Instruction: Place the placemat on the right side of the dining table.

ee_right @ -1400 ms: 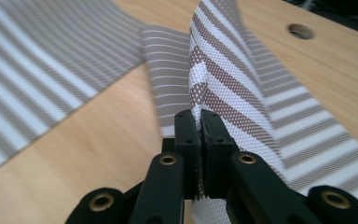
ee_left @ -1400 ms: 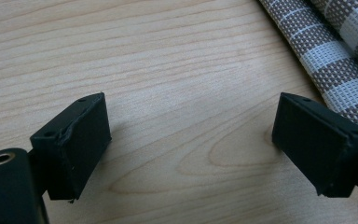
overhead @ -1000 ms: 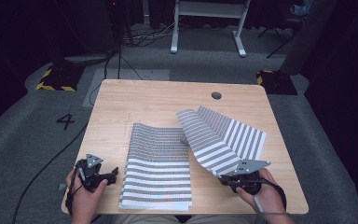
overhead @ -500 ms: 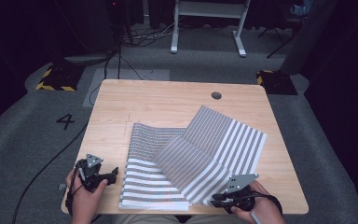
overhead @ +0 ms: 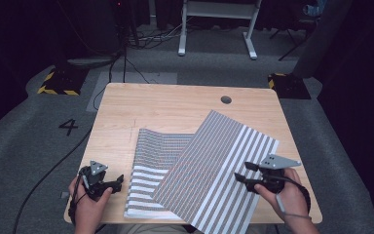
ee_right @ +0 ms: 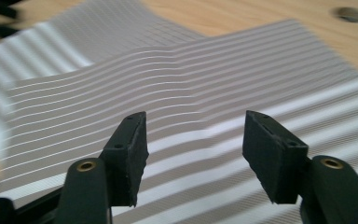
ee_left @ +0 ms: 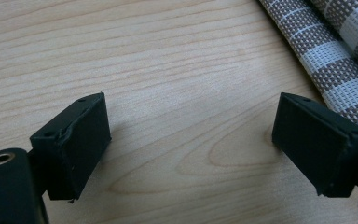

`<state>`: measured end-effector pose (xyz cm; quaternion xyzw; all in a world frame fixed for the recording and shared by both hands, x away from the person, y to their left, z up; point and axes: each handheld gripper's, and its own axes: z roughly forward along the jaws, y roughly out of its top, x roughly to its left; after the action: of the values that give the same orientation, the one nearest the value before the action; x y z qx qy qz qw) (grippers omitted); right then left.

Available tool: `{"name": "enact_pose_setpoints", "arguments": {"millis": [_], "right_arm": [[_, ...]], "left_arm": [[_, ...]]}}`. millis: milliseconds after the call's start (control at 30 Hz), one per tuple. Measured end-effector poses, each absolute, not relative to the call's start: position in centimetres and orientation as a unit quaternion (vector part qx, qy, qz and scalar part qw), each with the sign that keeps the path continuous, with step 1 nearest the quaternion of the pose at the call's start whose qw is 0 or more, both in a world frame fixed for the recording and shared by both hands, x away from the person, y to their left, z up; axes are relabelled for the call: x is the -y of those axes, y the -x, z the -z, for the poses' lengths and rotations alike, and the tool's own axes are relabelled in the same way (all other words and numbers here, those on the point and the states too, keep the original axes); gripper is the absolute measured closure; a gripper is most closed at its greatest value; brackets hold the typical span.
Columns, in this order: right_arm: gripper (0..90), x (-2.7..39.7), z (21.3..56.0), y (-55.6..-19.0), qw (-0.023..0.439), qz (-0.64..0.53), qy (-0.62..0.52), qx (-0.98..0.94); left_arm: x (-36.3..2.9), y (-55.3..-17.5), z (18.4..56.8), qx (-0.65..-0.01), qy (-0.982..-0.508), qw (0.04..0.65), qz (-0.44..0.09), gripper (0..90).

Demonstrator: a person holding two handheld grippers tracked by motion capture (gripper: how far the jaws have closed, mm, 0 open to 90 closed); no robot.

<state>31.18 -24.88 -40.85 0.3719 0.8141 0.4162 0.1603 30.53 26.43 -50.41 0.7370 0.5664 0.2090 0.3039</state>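
A person seated at a wooden table (overhead: 175,105) is working two hand-held grippers over a striped woven mat (overhead: 209,180). The mat is lying at the near half of the table, its right portion folded diagonally across the flat left portion, with one corner hanging past the near edge. The right gripper (overhead: 242,172) is hovering just beside the mat's right edge; its fingers (ee_right: 130,154) have just been opening and are standing wide, nothing between them, the striped cloth lying beyond and below. The left gripper (overhead: 118,181) is resting on the table just off the mat's left edge, its fingers (ee_left: 77,140) parted with only bare wood between them.

The step in hand looks like releasing a fold and preparing the next. Doing it well probably means lifting clear without dragging the cloth, then taking the next corner squarely so that the edges are lining up and the stripes are running true.
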Motion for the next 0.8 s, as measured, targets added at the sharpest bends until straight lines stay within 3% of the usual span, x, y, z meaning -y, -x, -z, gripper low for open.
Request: {"name": "enact_pose_setpoints", "arguments": {"millis": [300, 467, 800], "right_arm": [[37.8, 28.9, 43.2, -36.0, 0.204, -0.347, -0.467, -0.787], [36.5, 31.6, 46.1, -38.9, 0.209, -0.289, -0.515, -0.780], [28.4, 33.2, 48.7, -40.7, 0.199, -0.269, -0.563, -0.755]], "left_arm": [[-26.4, -30.6, 50.4, -0.565, -0.739, 0.304, -0.206, 11.0], [-26.4, -30.6, 50.4, -0.565, -0.739, 0.304, -0.205, 11.0], [-26.4, -30.6, 50.4, -0.566, -0.739, 0.304, -0.204, 10.8]]}}
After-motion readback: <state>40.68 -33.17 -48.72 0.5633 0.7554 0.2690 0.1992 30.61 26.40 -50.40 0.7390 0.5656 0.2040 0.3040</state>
